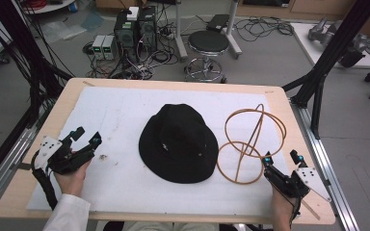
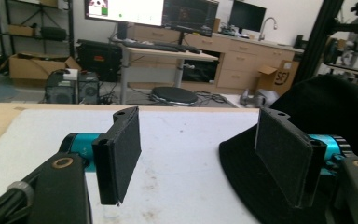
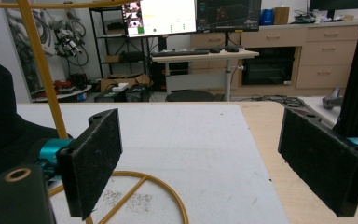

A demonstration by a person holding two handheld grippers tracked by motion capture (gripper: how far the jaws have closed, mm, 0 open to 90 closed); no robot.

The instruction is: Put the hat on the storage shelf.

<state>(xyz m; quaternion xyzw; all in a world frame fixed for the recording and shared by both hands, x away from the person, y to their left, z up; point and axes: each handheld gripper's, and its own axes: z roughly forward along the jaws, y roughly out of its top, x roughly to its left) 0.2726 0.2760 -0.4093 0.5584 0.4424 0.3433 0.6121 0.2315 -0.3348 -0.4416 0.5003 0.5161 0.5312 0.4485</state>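
Black bucket hat (image 1: pixel 178 143) lies brim-down at the middle of the white mat (image 1: pixel 111 115) that covers the wooden counter (image 1: pixel 67 94). Crown up, small pale tag on the side facing the person.

Just right of the hat: a tan wire hat stand (image 1: pixel 250 144), a flat base ring on the mat with an upright post and a tilted hoop on top. The base ring's left edge sits right at the hat's brim; cannot tell whether they touch.

Left claw (image 1: pixel 87 136) is near the counter's left edge, well apart from the hat, held in a hand (image 1: pixel 72 175) with a white sleeve (image 1: pixel 70 214). Jaws spread wide, nothing between them. In the left gripper view the hat's brim (image 2: pixel 242 177) lies behind the right-hand jaw, bare mat between the two pads.

Right claw (image 1: pixel 281 155) is at the counter's lower right, just beside the stand's base ring. Jaws wide apart, empty. In the right gripper view the base ring (image 3: pixel 154 186) curves across the mat between the jaws, the yellow post (image 3: pixel 42 70) rises beside one jaw, and the hat (image 3: pixel 4 121) shows dark at the frame's left edge.

Small scattering of crumbs on the mat (image 1: pixel 103 157) near the left claw.
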